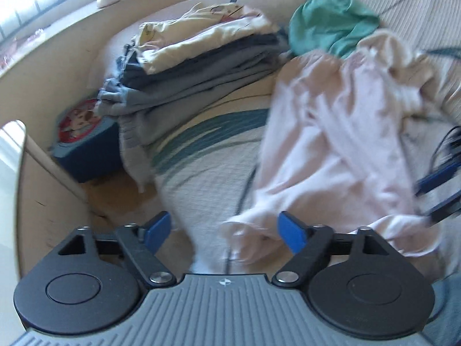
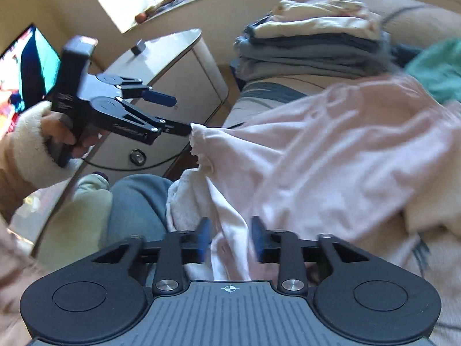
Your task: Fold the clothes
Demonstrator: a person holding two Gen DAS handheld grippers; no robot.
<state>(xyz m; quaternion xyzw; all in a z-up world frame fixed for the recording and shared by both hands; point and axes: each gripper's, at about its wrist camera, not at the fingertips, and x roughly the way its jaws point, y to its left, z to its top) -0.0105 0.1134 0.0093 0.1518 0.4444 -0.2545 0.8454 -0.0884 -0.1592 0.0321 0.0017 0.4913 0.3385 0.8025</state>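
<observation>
A pale pink garment lies crumpled on the bed. My left gripper stands wide open, and a corner of the pink cloth lies loose by its right finger. In the right wrist view the left gripper is held by a hand in a fluffy sleeve, with its lower fingertip at the garment's corner. My right gripper is partly open. A fold of the pink cloth hangs between its blue fingers without being pinched. In the left wrist view the right gripper shows at the right edge.
A stack of folded clothes sits at the far side of the bed, with a green garment beside it. A nightstand and a blue box stand left of the bed. The person's trouser leg is close below.
</observation>
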